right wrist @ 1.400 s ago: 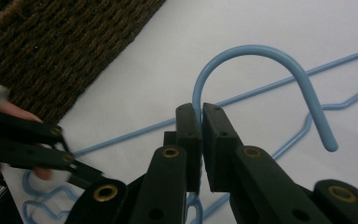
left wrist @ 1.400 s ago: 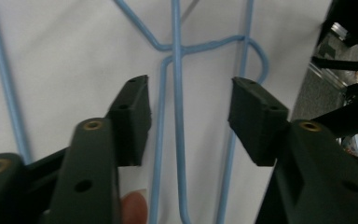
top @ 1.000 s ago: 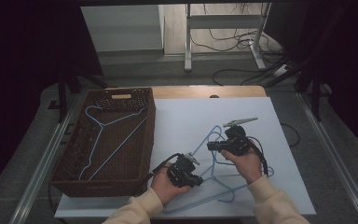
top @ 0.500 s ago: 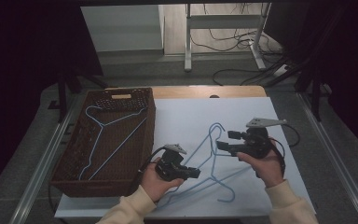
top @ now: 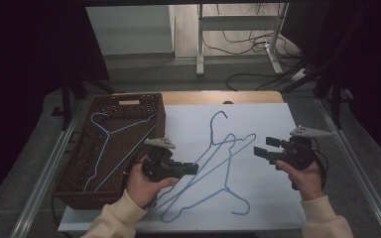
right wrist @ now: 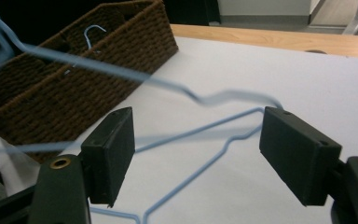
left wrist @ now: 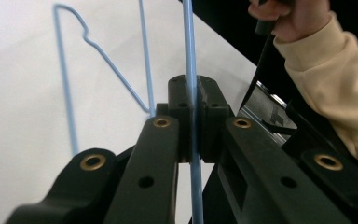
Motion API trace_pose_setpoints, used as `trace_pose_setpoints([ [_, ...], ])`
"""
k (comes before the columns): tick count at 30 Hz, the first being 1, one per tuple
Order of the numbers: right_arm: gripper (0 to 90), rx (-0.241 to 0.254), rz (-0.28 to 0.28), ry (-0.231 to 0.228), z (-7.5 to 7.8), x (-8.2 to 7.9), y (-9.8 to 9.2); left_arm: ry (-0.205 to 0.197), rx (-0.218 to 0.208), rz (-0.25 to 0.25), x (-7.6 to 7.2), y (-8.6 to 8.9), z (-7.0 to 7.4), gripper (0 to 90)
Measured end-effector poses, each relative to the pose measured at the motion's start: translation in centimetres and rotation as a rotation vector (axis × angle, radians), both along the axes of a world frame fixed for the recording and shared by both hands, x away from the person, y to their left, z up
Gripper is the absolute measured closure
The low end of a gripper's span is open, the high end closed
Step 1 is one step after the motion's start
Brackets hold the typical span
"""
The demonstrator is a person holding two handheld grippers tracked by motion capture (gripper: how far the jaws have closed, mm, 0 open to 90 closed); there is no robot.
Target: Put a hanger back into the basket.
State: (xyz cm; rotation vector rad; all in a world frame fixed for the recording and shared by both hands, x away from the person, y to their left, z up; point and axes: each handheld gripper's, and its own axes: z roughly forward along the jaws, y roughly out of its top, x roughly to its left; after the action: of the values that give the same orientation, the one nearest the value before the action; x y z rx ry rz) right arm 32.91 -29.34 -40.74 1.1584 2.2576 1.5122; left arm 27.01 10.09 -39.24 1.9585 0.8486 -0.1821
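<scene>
**Left gripper lifting a hanger, right one letting go**

Nearest the person, the left gripper [top: 194,168] is clamping its fingers [left wrist: 182,100] on the wire of a blue hanger [top: 218,153], which is running straight up between them in the left gripper view. That hanger is slanting up off the worktop [top: 273,198], its hook [top: 217,118] pointing away from the person. Beneath it, a second hanger [top: 228,196] is lying flat on the white sheet. To the right, the right gripper [top: 260,150] is hovering with its fingers [right wrist: 112,154] spread wide, having just been opening; they are gripping nothing, and blue wire is passing beyond the gap. Farther off at the left, a basket [top: 74,168] is sitting on the worktop, with a third hanger [top: 106,144] lying inside it.
</scene>
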Motion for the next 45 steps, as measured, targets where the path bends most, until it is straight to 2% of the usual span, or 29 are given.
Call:
trace_pose_setpoints([
  [3,26.4,-0.009,-0.004,0.014,-0.5,0.2,-0.2,-0.010,-0.010,0.003,0.1,0.9,0.5,86.4],
  [4,26.1,-0.013,-0.006,0.016,-0.7,0.3,-0.2,-0.017,-0.015,0.015,0.2,1.8,0.9,86.4],
  [5,26.1,-0.013,-0.006,0.016,-0.7,0.3,-0.2,-0.017,-0.015,0.015,0.2,1.8,0.9,86.4],
  [6,25.8,-0.020,-0.009,0.019,-0.8,0.4,-0.2,-0.023,-0.010,0.017,0.2,2.3,1.1,86.4],
  [7,25.3,-0.030,-0.009,0.027,-1.2,0.5,-0.1,-0.027,-0.026,0.025,0.4,3.2,1.4,86.4],
  [12,24.7,-0.067,-0.014,0.043,-2.0,0.9,0.2,-0.041,-0.032,0.046,0.5,4.9,2.1,86.5],
  [14,24.6,-0.083,-0.016,0.052,-2.4,1.1,0.3,-0.048,-0.047,0.064,0.7,6.3,2.6,86.4],
  [15,24.6,-0.083,-0.016,0.052,-2.4,1.1,0.3,-0.048,-0.047,0.064,0.7,6.3,2.6,86.4],
  [17,24.6,-0.091,-0.014,0.061,-2.7,1.2,0.3,-0.050,-0.066,0.086,0.9,7.7,3.0,86.5],
  [18,24.6,-0.095,-0.014,0.061,-2.8,1.2,0.3,-0.050,-0.066,0.086,0.9,7.7,3.0,86.4],
  [20,24.6,-0.096,-0.018,0.065,-2.9,1.2,0.4,-0.055,-0.071,0.107,1.2,9.2,3.2,86.4],
  [22,24.6,-0.105,-0.019,0.061,-3.0,1.2,0.4,-0.054,-0.068,0.115,1.4,9.7,3.2,86.5],
  [23,24.6,-0.107,-0.019,0.061,-3.0,1.2,0.4,-0.053,-0.061,0.135,1.6,10.6,3.2,86.5],
  [29,24.6,-0.121,-0.016,0.064,-3.2,1.2,0.5,-0.056,-0.069,0.185,1.8,13.5,2.6,86.4],
  [30,24.6,-0.121,-0.017,0.065,-3.2,1.2,0.5,-0.056,-0.069,0.185,1.8,13.5,2.6,86.5],
  [36,24.6,-0.126,-0.017,0.069,-3.3,1.3,0.5,-0.051,-0.088,0.260,1.4,17.3,1.9,86.4],
  [42,24.6,-0.137,-0.017,0.071,-3.4,1.3,0.6,-0.053,-0.091,0.315,0.9,20.1,1.2,86.5],
  [45,24.7,-0.140,-0.017,0.072,-3.4,1.3,0.6,-0.040,-0.104,0.335,0.8,21.3,0.6,86.4],
])
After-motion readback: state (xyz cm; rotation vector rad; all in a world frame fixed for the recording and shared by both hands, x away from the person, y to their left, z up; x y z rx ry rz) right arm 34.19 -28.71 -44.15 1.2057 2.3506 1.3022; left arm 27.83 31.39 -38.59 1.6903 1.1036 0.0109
